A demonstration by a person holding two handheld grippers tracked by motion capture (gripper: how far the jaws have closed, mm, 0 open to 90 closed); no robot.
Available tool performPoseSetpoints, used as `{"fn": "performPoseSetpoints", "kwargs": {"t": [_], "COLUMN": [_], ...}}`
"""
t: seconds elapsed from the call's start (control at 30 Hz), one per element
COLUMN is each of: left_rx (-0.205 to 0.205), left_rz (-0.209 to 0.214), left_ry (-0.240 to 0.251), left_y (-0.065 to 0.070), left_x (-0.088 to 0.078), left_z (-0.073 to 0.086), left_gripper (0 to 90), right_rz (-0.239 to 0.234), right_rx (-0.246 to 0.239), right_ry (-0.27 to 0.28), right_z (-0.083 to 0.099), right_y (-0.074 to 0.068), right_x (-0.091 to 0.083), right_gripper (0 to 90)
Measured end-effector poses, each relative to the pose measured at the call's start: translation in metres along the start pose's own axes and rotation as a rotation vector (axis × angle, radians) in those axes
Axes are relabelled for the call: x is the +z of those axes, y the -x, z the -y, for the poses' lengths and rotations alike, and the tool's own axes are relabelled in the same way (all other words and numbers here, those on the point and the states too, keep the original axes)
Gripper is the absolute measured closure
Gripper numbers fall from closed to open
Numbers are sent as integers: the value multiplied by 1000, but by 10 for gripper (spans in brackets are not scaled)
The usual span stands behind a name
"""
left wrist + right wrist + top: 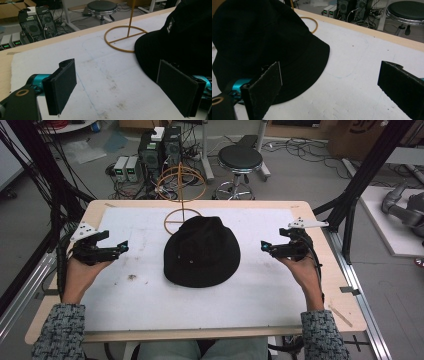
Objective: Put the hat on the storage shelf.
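A black bucket hat (202, 251) lies brim down in the middle of the white mat (150, 295). Behind it stands a yellow wire hat stand (181, 195), its ring base (125, 37) partly under the hat's far brim. My left gripper (122, 247) hovers open left of the hat, jaws wide apart, the hat (180, 37) showing beyond its right jaw. My right gripper (264, 247) hovers open right of the hat, pointing at the brim (294, 62). Nothing is between either pair of jaws.
The mat covers a wooden table (320, 285). Beyond the far edge stand a black stool (240, 160), computer towers (160, 150) and cables on the floor. Black frame posts (360, 185) rise at the table's right and left.
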State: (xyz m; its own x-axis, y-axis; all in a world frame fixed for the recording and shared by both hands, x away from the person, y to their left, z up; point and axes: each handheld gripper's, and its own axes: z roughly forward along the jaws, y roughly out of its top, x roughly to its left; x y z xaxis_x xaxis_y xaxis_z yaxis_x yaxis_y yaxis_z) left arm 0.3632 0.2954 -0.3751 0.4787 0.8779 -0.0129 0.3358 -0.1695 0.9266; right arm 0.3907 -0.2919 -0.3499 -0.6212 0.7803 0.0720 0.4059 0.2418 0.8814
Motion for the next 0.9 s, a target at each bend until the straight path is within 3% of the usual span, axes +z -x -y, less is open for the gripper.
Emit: {"fn": "performPoseSetpoints", "kwargs": {"t": [0.27,0.47,0.73,0.9], "left_rx": [4,8,9,7], "left_rz": [-1,1,-4,-12], "left_ry": [2,-5,-13,-16], "left_y": [-1,0,0,-1], "left_x": [1,2,0,-4], "left_z": [-2,-2,0,4], "left_gripper": [163,163,163,164], "right_rz": [5,-3,-11,-49], "right_rx": [-9,4,-20,-46], "right_ry": [-10,15,12,37], "right_z": [1,-1,-5,-17], "right_y": [-2,-3,-9,-21], "right_x": [-3,-5,0,6], "right_gripper": [49,51,51,51]}}
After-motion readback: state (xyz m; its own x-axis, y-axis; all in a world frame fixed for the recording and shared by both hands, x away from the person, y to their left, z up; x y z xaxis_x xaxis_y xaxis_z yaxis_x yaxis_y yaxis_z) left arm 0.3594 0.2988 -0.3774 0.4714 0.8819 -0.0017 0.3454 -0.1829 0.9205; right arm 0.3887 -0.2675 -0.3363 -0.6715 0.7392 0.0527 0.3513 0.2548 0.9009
